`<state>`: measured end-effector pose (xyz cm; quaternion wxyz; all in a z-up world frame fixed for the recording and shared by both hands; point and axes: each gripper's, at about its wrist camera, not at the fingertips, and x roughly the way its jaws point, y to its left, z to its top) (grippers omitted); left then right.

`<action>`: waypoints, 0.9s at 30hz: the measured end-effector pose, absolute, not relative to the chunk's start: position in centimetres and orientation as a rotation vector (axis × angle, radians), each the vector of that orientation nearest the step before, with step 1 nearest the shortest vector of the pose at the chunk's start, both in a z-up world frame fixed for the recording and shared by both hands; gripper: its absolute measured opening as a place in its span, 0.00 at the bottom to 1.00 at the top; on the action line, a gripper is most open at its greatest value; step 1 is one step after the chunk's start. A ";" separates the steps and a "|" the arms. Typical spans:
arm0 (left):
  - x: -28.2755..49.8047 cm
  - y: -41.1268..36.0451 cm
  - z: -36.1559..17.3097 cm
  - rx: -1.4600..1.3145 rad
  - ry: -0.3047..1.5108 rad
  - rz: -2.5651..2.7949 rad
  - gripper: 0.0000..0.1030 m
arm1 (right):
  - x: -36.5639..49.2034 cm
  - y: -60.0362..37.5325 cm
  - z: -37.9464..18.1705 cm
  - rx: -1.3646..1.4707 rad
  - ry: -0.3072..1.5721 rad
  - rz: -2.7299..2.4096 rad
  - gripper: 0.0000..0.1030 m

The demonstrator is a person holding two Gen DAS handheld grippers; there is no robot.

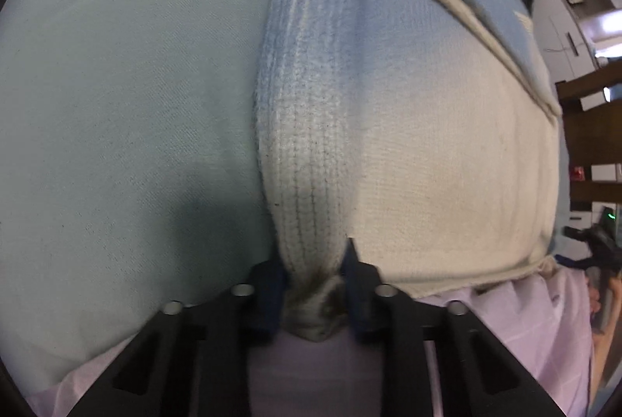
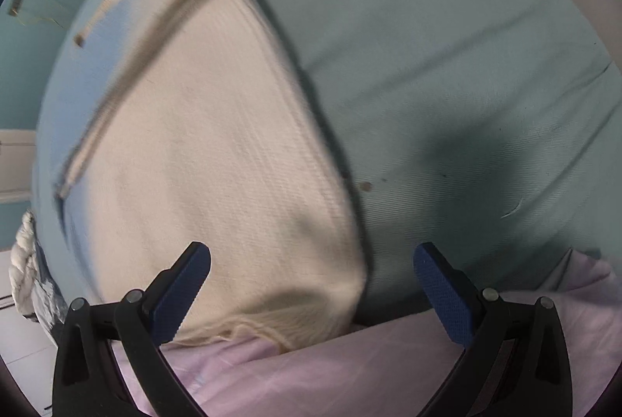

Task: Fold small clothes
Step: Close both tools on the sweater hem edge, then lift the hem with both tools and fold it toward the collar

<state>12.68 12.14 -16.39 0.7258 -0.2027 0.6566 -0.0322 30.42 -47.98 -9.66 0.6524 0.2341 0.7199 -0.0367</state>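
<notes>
A small knitted garment (image 1: 408, 152), cream at the near end and pale blue further off, lies on a pale green sheet (image 1: 116, 106). My left gripper (image 1: 313, 284) is shut on the garment's near left corner, and the cloth bunches into a ridge between the blue pads. In the right wrist view the same garment (image 2: 217, 152) lies flat, with its near right corner between the fingers. My right gripper (image 2: 311, 284) stands wide open just above that hem, and its pads do not touch the cloth.
A pale pink sheet (image 2: 350, 370) covers the near edge under both grippers. The green sheet (image 2: 466, 67) stretches to the right of the garment. Shelves and wooden furniture (image 1: 583, 129) stand off the right side in the left wrist view. A white rope-like bundle (image 2: 25, 261) hangs at the left.
</notes>
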 end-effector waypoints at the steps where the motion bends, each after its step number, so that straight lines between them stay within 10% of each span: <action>1: 12.5 11.3 -15.6 -0.381 1.425 -0.063 0.19 | 30.5 -48.0 -10.6 0.547 1.678 -0.066 0.99; 12: 12.0 11.9 -10.0 -0.549 1.197 -0.193 0.12 | 30.7 -42.1 -16.1 0.356 1.918 0.140 0.97; 19: 11.6 13.7 -8.2 -0.699 1.059 -0.250 0.10 | 30.3 -41.5 -12.2 0.352 1.752 0.226 0.12; 27: 11.5 14.8 -6.4 -0.739 0.939 -0.259 0.10 | 26.4 -48.4 0.2 0.740 1.086 0.432 0.07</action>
